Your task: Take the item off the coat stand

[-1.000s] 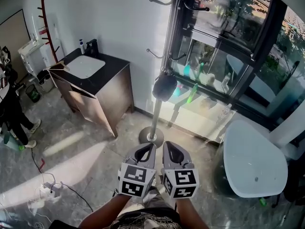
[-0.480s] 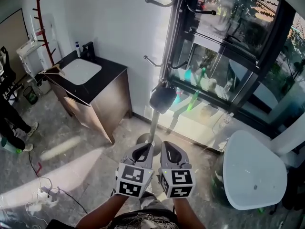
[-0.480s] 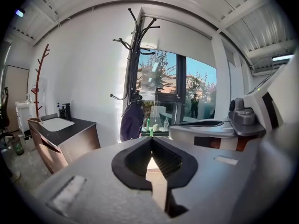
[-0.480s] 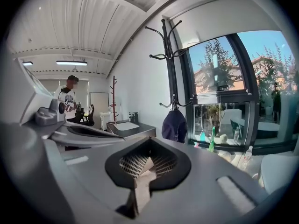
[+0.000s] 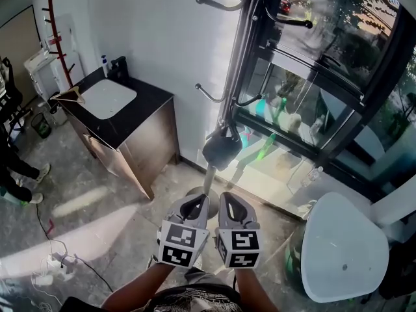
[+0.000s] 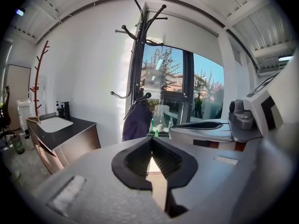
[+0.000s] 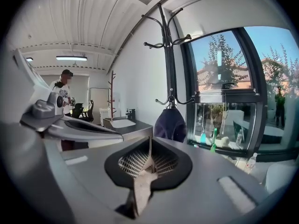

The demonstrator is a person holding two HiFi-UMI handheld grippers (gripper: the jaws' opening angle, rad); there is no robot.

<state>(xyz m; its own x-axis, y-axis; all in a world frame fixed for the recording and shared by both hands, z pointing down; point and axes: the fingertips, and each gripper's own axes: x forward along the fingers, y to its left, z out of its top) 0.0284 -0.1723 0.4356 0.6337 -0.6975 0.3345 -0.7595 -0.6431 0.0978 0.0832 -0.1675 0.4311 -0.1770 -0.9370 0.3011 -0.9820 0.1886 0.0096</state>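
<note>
Dark bag (image 5: 222, 149) hangs on coat stand (image 5: 208, 176) between cabinet (image 5: 140, 148) and window (image 5: 312, 77)

The left forearm (image 5: 140, 290) and right forearm (image 5: 259, 296) reach forward side by side. The left gripper (image 5: 203, 199) and right gripper (image 5: 225, 197) sit close together, almost parallel, pointing forward and slightly downward. Each one's fingers meet at the tips, holding nothing.

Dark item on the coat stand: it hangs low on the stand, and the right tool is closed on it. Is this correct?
Not quite. The dark item does hang low on the coat stand, but the right tool is closed on nothing and is apart from the item, as the right gripper view shows.
</note>
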